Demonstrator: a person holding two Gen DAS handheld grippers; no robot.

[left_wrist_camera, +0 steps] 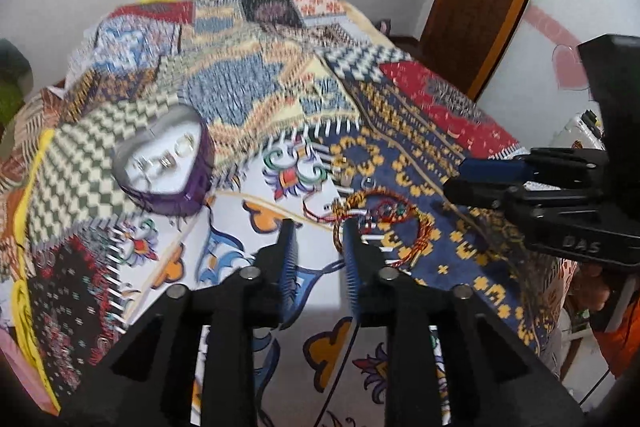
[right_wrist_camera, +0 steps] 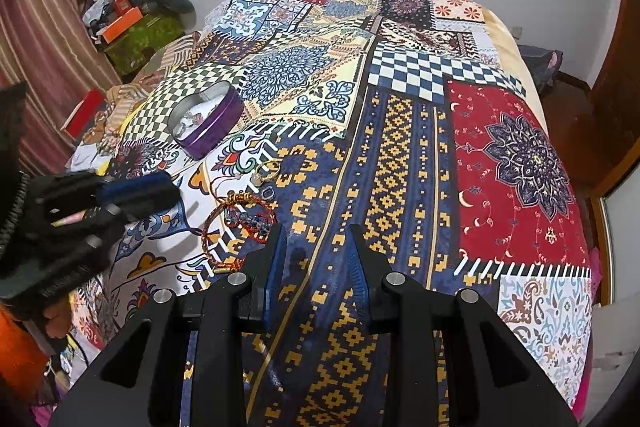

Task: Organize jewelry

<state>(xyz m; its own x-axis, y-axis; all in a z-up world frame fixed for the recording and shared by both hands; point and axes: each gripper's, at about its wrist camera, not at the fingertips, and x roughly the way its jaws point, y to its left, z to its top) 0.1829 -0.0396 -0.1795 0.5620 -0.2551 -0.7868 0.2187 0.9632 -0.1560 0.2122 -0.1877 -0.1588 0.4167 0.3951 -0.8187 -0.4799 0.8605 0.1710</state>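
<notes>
A patchwork bedspread (right_wrist_camera: 400,131) fills both views, and the jewelry lies on its blue-and-white part. In the left wrist view the left gripper (left_wrist_camera: 318,227) stands at the lower middle of the frame with its jaws parted and nothing between them; only bare cloth shows in the gap. A red-and-gold braided bracelet (left_wrist_camera: 384,223) lies just past the tip of its right-hand finger, slightly right of centre, and that finger's tip overlaps the loop's near-left edge in the picture; whether it touches cannot be told. A purple heart-shaped tin (left_wrist_camera: 164,163), lid off, sits at the centre left of the frame, well apart from the bracelet, with a few shiny pieces inside that are too blurred to name. The right gripper (left_wrist_camera: 454,179) reaches in from the right edge, beside the bracelet. In the right wrist view its own jaws are released, with only blue-and-yellow cloth between them, and the bracelet lies just left of its left-hand finger. A gold ring (right_wrist_camera: 267,171) rests a little farther up, between the bracelet and the tin.
</notes>
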